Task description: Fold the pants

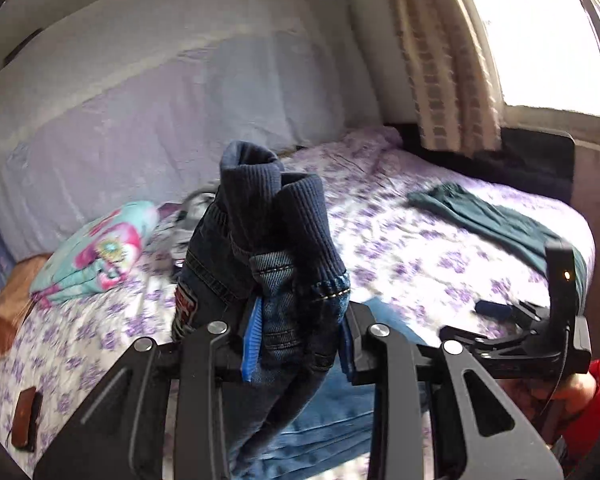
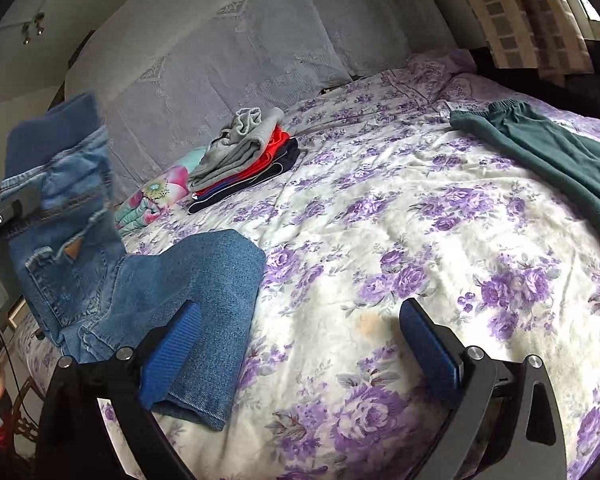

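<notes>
Small blue jeans with a dark ribbed waistband hang bunched in my left gripper, which is shut on the waist end and holds it up off the bed. In the right wrist view the jeans rise at the left, where the left gripper clamps them, and one leg trails down onto the floral bedspread. My right gripper stands open low over the bedspread. Its left pad is over the leg's hem and nothing lies between the pads. The left wrist view shows the right gripper at the right.
A stack of folded clothes and a floral garment lie near the covered headboard. Green pants lie spread at the right. A small brown object rests near the bed's left edge. A curtain hangs by the window.
</notes>
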A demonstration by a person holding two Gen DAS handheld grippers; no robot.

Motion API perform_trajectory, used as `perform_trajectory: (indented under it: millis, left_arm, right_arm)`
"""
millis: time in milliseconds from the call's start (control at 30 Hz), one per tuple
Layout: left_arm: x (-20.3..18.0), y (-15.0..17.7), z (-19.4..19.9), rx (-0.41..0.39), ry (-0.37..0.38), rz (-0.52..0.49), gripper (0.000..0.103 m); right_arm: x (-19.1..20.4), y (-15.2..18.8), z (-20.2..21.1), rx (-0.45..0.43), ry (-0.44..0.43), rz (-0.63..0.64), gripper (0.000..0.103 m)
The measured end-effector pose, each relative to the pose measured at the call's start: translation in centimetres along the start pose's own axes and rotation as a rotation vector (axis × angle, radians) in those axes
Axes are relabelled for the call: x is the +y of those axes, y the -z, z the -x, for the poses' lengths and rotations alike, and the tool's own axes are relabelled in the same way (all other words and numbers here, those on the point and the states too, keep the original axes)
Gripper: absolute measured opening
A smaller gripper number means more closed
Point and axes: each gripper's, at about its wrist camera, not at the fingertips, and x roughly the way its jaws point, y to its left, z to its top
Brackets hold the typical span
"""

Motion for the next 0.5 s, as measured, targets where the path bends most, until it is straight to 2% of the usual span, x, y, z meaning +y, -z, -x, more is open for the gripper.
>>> perform_trajectory:
  millis: [67, 100, 133, 167, 200, 233, 267, 300, 400, 500]
  left_arm:
    - [-4.3, 1.5, -3.1, 0.085, 0.071, -0.09, 0.031]
    - [-6.0, 2.8, -4.7, 0.144, 0.091, -0.121, 0.032]
    - [-7.0, 4.0, -5.8, 0.186, 0.096, -0.137, 0.033]
    - [-7.4, 4.9, -6.1, 0.186, 0.08, -0.151, 0.036]
    - [-7.3, 5.2, -5.4, 0.157, 0.067, -0.157, 0.044]
    - [-6.9, 5.2, -4.6, 0.142, 0.094, -0.148, 0.057]
    - [-6.2, 5.0, -3.6, 0.129, 0.152, -0.12, 0.086]
    - [-5.6, 4.8, -2.6, 0.114, 0.175, -0.099, 0.095]
    - [-4.6, 4.5, -0.3, 0.06, 0.137, -0.113, 0.096]
    - [-2.7, 3.8, 0.8, 0.029, 0.102, -0.055, 0.098]
  right_arm:
    - [-0.1, 0.1, 0.3, -0.014, -0.019, 0.005, 0.099]
    - [-0.3, 0.1, 0.3, -0.018, -0.01, -0.004, 0.095]
    - [-0.7, 0.1, 0.2, -0.011, 0.028, -0.019, 0.095]
    - [-0.9, 0.1, 0.5, -0.014, -0.016, -0.031, 0.098]
    - [-1.1, 0.1, 0.8, -0.03, -0.046, -0.035, 0.099]
    - [-1.2, 0.0, 0.9, -0.034, -0.035, -0.032, 0.099]
    - [-1.3, 0.0, 0.8, -0.029, -0.025, -0.028, 0.099]
    - [-1.4, 0.0, 0.9, -0.038, -0.041, -0.039, 0.099]
    - [-1.6, 0.0, 0.7, -0.036, -0.038, -0.051, 0.099]
    - [-1.3, -0.1, 0.9, -0.04, -0.008, -0.043, 0.099]
